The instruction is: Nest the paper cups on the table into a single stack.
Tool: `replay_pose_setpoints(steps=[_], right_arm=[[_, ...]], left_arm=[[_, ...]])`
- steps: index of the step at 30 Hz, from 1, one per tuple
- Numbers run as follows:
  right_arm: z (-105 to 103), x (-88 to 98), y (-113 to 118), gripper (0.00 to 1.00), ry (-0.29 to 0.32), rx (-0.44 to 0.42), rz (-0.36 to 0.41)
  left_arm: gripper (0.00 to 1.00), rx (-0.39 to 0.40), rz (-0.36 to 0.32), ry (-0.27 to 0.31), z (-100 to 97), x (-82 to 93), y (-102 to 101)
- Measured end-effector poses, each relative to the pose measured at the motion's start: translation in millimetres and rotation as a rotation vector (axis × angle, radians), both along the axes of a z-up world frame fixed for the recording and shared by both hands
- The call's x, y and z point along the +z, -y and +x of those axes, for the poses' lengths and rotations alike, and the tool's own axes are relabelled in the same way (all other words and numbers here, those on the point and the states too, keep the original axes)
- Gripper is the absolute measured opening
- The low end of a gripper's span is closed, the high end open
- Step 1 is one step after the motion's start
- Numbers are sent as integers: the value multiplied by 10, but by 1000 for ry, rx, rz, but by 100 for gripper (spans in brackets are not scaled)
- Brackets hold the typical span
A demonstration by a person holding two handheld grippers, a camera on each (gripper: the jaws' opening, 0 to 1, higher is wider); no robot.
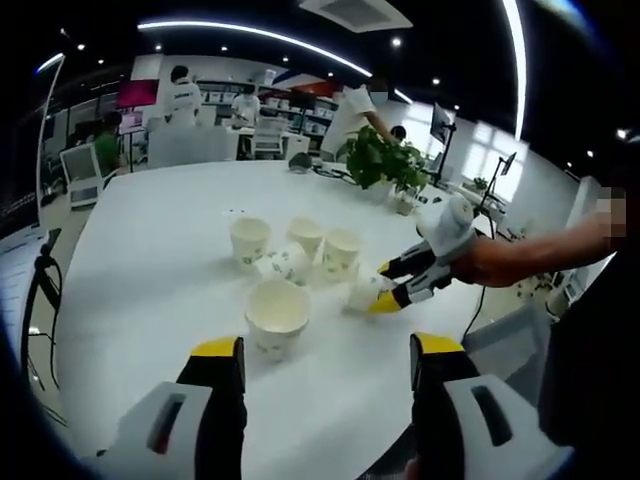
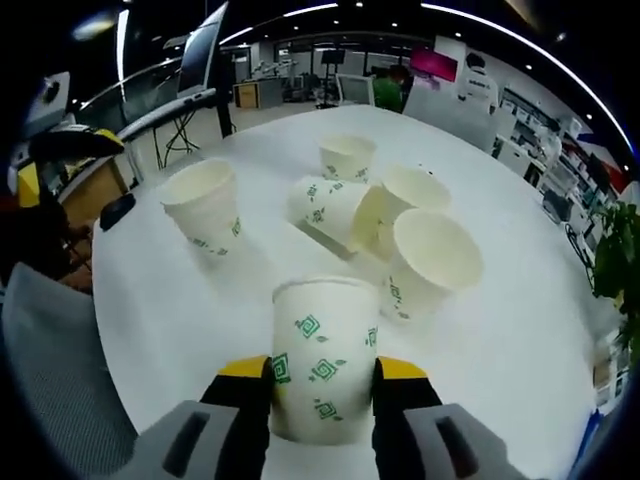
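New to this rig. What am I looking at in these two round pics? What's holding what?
No robot arm here: a person holds a two-jaw gripper in each hand, and each gripper carries a fisheye camera that looks along its own jaws.

In the left gripper view, the left gripper rises from the bottom, its yellow-tipped jaws spread apart and holding nothing. The right gripper comes in from the right, in the person's hand.

In the right gripper view, the same right gripper is closed on a paper cup with green marks.

The round white table holds five more cups: four standing open side up, such as the nearest cup to the left gripper, and one lying on its side among them. None are nested yet.

Potted plants stand at the table's far edge.
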State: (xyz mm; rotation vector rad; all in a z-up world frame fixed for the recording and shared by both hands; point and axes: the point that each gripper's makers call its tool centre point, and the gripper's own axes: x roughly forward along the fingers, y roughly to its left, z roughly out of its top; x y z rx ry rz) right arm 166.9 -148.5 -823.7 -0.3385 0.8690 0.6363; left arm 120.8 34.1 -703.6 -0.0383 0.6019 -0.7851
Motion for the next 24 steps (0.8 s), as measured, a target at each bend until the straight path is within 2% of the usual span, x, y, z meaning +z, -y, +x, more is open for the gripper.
replay_pose_setpoints(steps=[4,6,9,15,20,24], right_arm=[[-46,130,-38,38,23,-3,27],[-7,123,-41,38,36,-1,40],[27,195,-111,38,70,7,96],[-23,353,-157,38,104,28,118],[-12,398,-191,38,126,49,134],[-84,567,-202,38,149,73,150]], left_arm=[[64,-18,4,-1,-8,26,65],[64,-28,4,3,1,46,99],[64,-42,0,2,5,74,160],[64,-71,-9,-5,16,112,277],[63,-102,-10,-30,49,39,379],[63,-122,-26,-35,78,70,475]])
